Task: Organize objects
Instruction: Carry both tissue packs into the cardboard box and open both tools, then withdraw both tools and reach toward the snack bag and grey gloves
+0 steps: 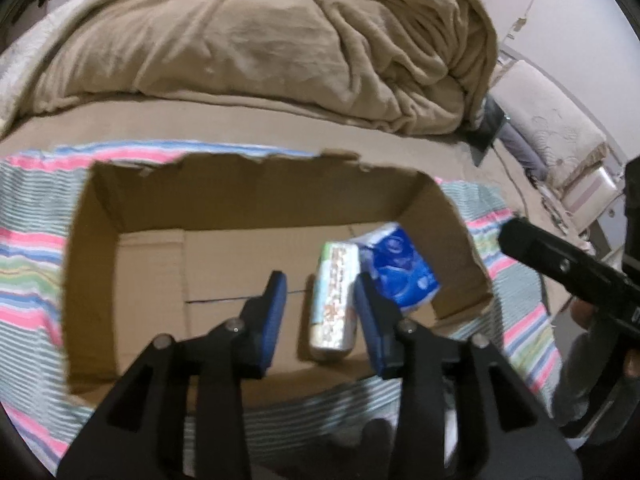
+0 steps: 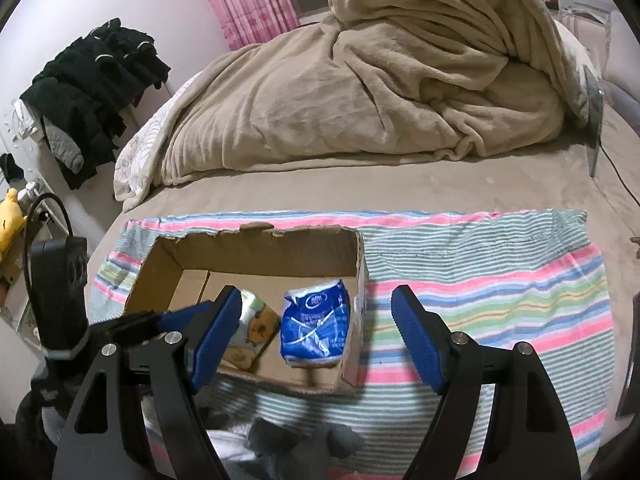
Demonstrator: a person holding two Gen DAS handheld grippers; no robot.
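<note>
An open cardboard box stands on a striped towel on the bed. In it lie a blue-and-white soft pack by the right wall and a white-green pack to its left. My left gripper hangs over the box, open, with the white-green pack lying between its blue pads; the left pad stands clear of it. My right gripper is wide open above the box's near right corner and holds nothing. Its black body shows at the right of the left wrist view.
A crumpled beige blanket fills the far half of the bed. Dark clothes are piled at the left. A grey cloth lies just below the right gripper. A dark flat object with a cable leans at the right.
</note>
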